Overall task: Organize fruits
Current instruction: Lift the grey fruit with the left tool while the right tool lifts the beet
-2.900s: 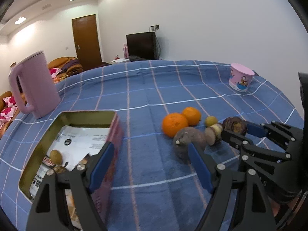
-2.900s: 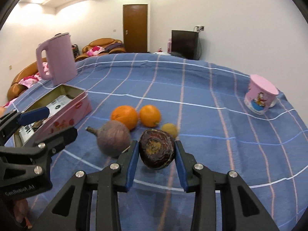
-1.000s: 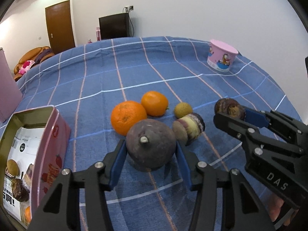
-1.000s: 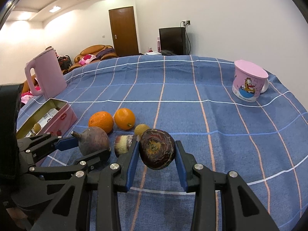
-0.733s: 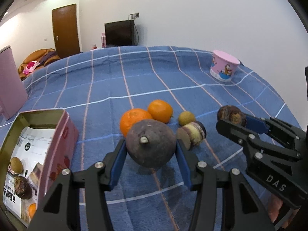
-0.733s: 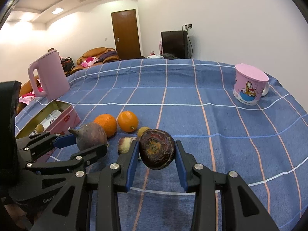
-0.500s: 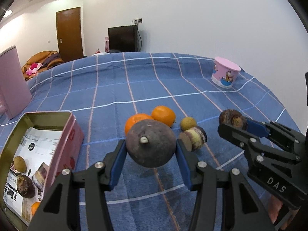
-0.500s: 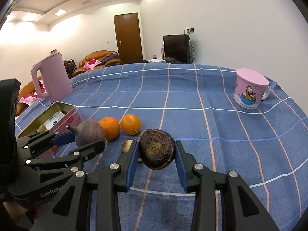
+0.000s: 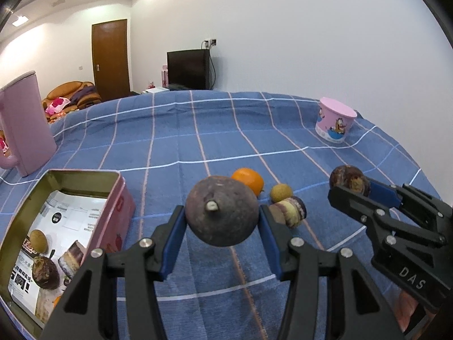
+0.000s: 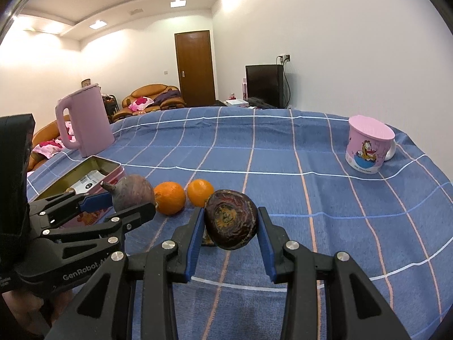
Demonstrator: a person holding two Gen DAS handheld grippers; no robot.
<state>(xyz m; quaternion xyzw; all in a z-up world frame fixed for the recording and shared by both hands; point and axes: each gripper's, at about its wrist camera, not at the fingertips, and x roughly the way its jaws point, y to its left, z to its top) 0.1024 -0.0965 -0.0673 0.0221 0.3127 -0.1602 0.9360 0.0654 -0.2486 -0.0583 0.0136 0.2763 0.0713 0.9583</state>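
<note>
Our left hand-held gripper [image 9: 222, 226] pinches a dark round fruit [image 9: 222, 210] by its sides, stem toward the camera; the open pink tin [image 9: 113, 198] lies at lower left of its frame, nearer this hand. We judge it goes there next. Our right hand-held gripper [image 10: 230, 233] clamps a wrinkled dark fruit [image 10: 230, 223]. Oranges [image 10: 169, 197] rest on the blue checked tabletop [image 10: 283, 155]; a sofa [image 10: 150, 96] and door [image 10: 195, 68] stand behind.
</note>
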